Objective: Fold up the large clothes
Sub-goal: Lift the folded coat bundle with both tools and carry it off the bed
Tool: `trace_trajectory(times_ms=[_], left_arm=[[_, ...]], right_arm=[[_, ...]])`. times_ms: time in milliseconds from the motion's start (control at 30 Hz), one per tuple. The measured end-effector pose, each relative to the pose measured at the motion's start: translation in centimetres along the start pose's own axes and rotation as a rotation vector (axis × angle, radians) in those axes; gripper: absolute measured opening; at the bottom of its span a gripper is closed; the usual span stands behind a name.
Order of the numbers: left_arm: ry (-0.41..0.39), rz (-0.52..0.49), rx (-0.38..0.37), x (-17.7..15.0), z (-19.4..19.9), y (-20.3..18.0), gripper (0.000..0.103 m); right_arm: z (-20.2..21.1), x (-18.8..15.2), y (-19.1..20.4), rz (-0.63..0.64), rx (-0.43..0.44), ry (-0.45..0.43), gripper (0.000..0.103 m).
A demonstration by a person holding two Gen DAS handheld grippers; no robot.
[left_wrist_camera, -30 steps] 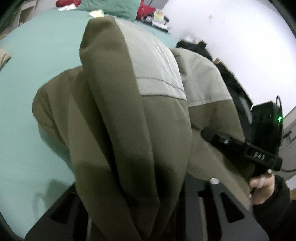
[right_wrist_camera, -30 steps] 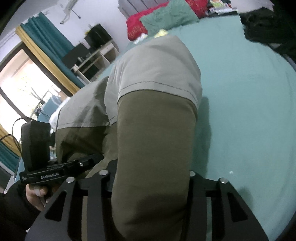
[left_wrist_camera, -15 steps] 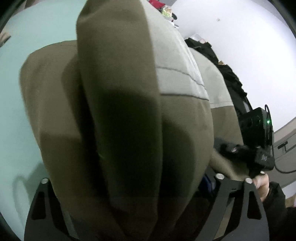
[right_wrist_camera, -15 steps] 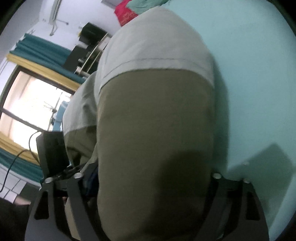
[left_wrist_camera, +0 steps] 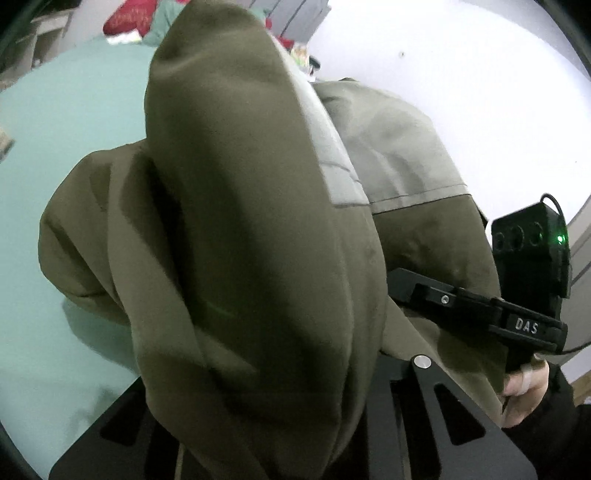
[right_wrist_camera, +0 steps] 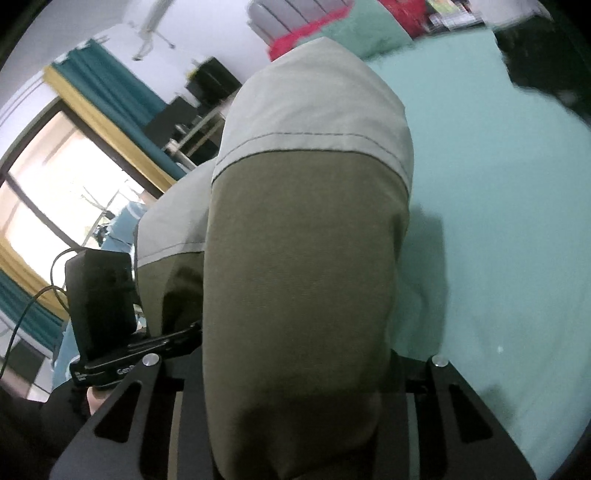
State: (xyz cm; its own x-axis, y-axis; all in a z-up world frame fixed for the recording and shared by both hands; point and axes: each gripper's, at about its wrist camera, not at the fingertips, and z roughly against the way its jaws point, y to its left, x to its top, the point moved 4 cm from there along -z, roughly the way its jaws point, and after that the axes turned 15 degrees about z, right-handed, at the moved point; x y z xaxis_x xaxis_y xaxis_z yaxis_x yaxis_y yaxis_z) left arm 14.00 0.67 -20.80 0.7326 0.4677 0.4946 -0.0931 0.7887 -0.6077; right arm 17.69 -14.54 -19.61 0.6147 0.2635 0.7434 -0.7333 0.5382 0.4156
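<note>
A large olive and grey garment [left_wrist_camera: 258, 221] hangs bunched up over the teal bed sheet [left_wrist_camera: 74, 110]. My left gripper [left_wrist_camera: 280, 373] has a thick olive fold between its jaws, which are closing on it; the cloth hides the pads. In the right wrist view the same garment [right_wrist_camera: 303, 240] rises from my right gripper [right_wrist_camera: 295, 362], whose jaws are also closing around an olive fold. Each gripper shows in the other's view: the right gripper [left_wrist_camera: 406, 284] at the garment's right side, the left gripper [right_wrist_camera: 192, 328] at its left side.
Red and green pillows [right_wrist_camera: 369, 33] lie at the head of the bed sheet [right_wrist_camera: 498, 221]. A dark clothes pile [right_wrist_camera: 535, 66] sits at the far right. A bright window [right_wrist_camera: 55, 184] with teal curtains and shelves stands to the left. A person's hand [left_wrist_camera: 524, 384] holds the right gripper's handle.
Half a second ago both sets of jaws stood wider around the cloth; now they have narrowed on it. Both grippers have risen a little with the garment.
</note>
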Motion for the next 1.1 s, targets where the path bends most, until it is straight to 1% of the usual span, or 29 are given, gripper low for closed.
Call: trace_trajectory(times_ms=[67, 133, 233, 333, 500, 533, 633, 800, 900, 967, 1000, 1033, 1100], left_arm=[[-0.041, -0.004, -0.012, 0.7, 2.0, -0.1, 0.021], [-0.077, -0.012, -0.021, 1.4, 3.0, -0.9, 0.021], [-0.133, -0.025, -0.030, 3.4, 5.2, -1.2, 0.021], [-0.181, -0.035, -0.022, 5.2, 8.1, 0.2, 0.021], [-0.234, -0.022, 0.014, 8.5, 11.4, 3.7, 0.021], [-0.244, -0.020, 0.026, 9.3, 12.0, 4.7, 0.021], [-0.263, 0.001, 0.063, 11.1, 13.5, 7.3, 0.021], [-0.272, 0.016, 0.152, 13.6, 15.3, 11.6, 0.021], [-0.247, 0.045, 0.202, 14.7, 15.3, 14.5, 0.021], [-0.215, 0.082, 0.240, 15.4, 13.9, 15.5, 0.023], [-0.207, 0.121, 0.275, 15.7, 13.6, 17.4, 0.024], [-0.196, 0.153, 0.295, 16.0, 12.9, 18.6, 0.028], [-0.154, 0.219, 0.332, 15.9, 11.1, 20.3, 0.034]], right_arm=[[0.3, 1.3, 1.6, 0.039, -0.014, -0.028, 0.034], [0.5, 2.8, 3.4, 0.077, -0.023, -0.063, 0.034], [0.0, 4.9, 5.8, 0.108, -0.017, -0.117, 0.034], [-1.6, 7.0, 8.1, 0.126, 0.002, -0.153, 0.034], [-5.2, 9.1, 10.3, 0.156, 0.045, -0.169, 0.034], [-5.8, 8.8, 10.1, 0.161, 0.060, -0.171, 0.034], [-8.5, 9.5, 11.1, 0.161, 0.097, -0.175, 0.034], [-13.8, 10.4, 12.7, 0.116, 0.180, -0.176, 0.034], [-17.4, 10.1, 13.1, 0.082, 0.232, -0.156, 0.034], [-20.1, 9.5, 13.1, 0.037, 0.271, -0.122, 0.034], [-21.5, 9.0, 12.7, 0.002, 0.291, -0.103, 0.034], [-23.4, 8.1, 11.8, -0.044, 0.308, -0.069, 0.034], [-26.6, 6.2, 10.7, -0.096, 0.304, 0.010, 0.035]])
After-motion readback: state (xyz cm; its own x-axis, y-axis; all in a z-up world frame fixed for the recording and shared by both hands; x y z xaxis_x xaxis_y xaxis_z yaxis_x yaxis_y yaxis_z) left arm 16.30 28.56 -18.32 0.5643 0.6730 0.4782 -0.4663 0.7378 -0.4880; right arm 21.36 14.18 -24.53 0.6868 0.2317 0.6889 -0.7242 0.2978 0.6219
